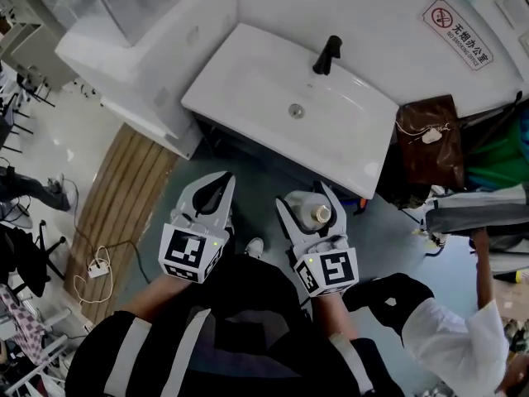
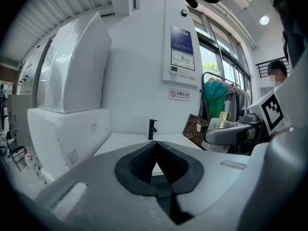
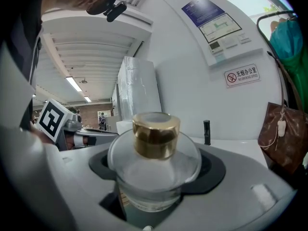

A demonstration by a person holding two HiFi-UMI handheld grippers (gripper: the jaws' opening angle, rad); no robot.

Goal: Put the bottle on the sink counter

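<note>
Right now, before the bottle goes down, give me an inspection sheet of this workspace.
Surface: white sink counter, nothing seen on it bar the black faucet at the back.
Job's things: bottle, clear glass with a gold cap, upright, not yet on the counter.
Clutter: brown bag beside the counter's right end.
Grippers: right gripper shut on the bottle; left gripper shut, empty.
Cables: white power strip with a cable on the floor at the left.
Surroundings: white wrapped unit left of the sink; red-ringed sign on the wall; another person at the right.
</note>
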